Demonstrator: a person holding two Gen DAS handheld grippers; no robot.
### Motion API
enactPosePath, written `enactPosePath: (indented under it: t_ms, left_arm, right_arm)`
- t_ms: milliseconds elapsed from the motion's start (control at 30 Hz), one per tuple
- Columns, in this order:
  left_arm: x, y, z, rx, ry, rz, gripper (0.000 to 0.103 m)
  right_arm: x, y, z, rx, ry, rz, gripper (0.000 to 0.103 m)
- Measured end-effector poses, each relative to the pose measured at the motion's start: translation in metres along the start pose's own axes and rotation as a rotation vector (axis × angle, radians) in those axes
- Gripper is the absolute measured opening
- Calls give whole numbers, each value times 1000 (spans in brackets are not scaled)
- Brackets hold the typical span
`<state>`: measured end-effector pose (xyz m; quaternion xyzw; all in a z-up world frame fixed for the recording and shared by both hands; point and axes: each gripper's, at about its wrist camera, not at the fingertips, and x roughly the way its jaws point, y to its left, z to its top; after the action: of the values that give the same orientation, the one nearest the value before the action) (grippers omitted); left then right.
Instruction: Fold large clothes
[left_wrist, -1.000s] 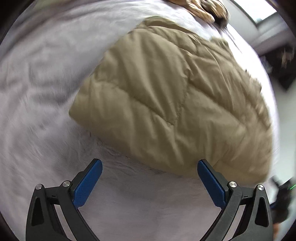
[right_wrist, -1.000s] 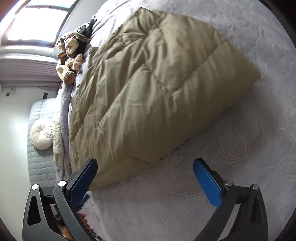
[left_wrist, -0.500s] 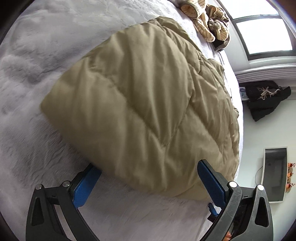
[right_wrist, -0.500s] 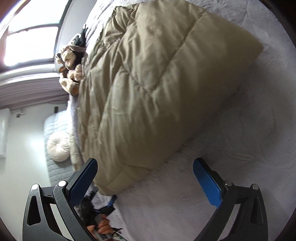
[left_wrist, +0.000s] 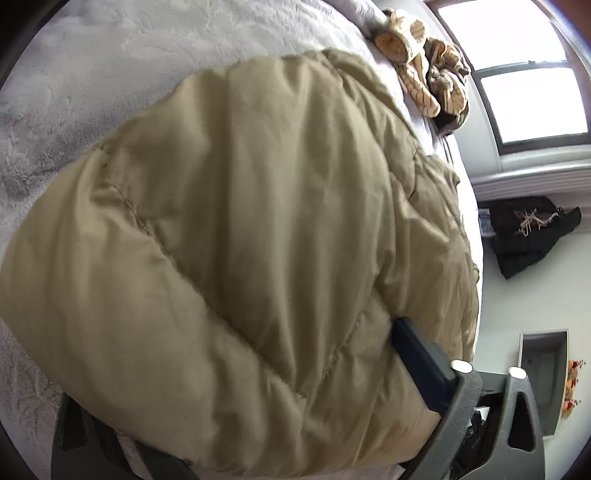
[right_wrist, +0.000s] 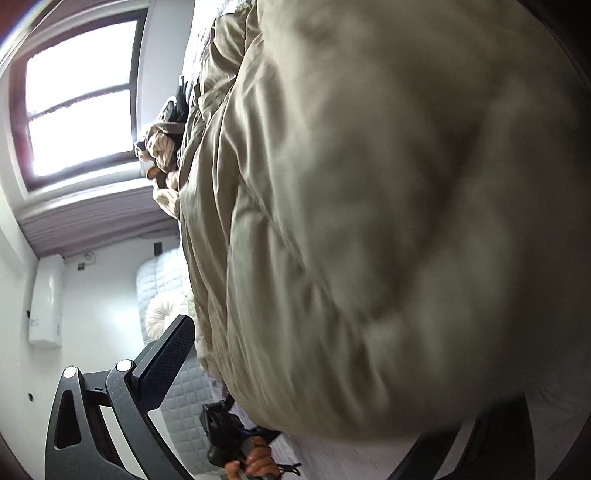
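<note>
A puffy tan jacket (left_wrist: 258, 229) lies folded on the white bedspread (left_wrist: 110, 55) and fills both views. My left gripper (left_wrist: 240, 369) straddles the jacket's near edge and its jaws are closing. Its right finger (left_wrist: 417, 365) is sunk into the fabric, while the left finger is hidden under the bulge. In the right wrist view the jacket (right_wrist: 369, 221) is blurred and very close. My right gripper (right_wrist: 332, 369) stands wide with the jacket's edge between the jaws. Its left finger (right_wrist: 166, 354) is just clear of the fabric and the right finger is dark and mostly covered.
A heap of striped knit clothes (left_wrist: 432, 81) sits at the far end of the bed by the window (left_wrist: 532, 99). Beside the bed are a dark bag (left_wrist: 528, 236), a quilted white seat (right_wrist: 173, 406) and a round cushion (right_wrist: 162, 314). A hand (right_wrist: 258, 461) holds the other gripper.
Both grippers have come down and in onto the jacket's near edge, rolling as they went. The left jaws have narrowed around the fabric. The jacket now covers one finger of each gripper.
</note>
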<state>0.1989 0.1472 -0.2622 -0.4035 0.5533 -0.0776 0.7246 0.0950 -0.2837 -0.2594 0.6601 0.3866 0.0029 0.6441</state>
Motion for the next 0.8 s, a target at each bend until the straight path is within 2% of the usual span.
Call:
enactPosePath:
  t_ms: [33, 67, 100, 133, 167, 200, 300, 533, 800]
  left_arm:
    - [-1, -1, 0, 7, 1, -17, 53]
    - [0, -4, 0, 4, 1, -34, 45]
    - [-3, -4, 0, 3, -4, -52, 32]
    - [-7, -6, 0, 13, -11, -71, 25]
    - [-9, -9, -1, 25, -15, -76, 23]
    - [-13, -13, -2, 44, -21, -78, 21]
    - [-29, -26, -5, 99, -40, -96, 19]
    - [-75, -32, -20, 165, -28, -152, 19]
    - [-117, -5, -68, 177, 81, -120, 19]
  right_arm:
    - [2, 0, 1, 15, -3, 2, 103]
    - [2, 0, 2, 28, -3, 2, 102]
    - [2, 0, 3, 44, -2, 3, 93]
    - [2, -2, 4, 58, 3, 5, 78]
    - [1, -5, 5, 72, 12, -19, 47]
    - [1, -9, 4, 84, 21, -29, 40]
    - [-3, -11, 0, 74, 22, 16, 27]
    - [-28, 7, -20, -36, 41, 53, 23]
    - [-65, -17, -67, -16, 108, 67, 23]
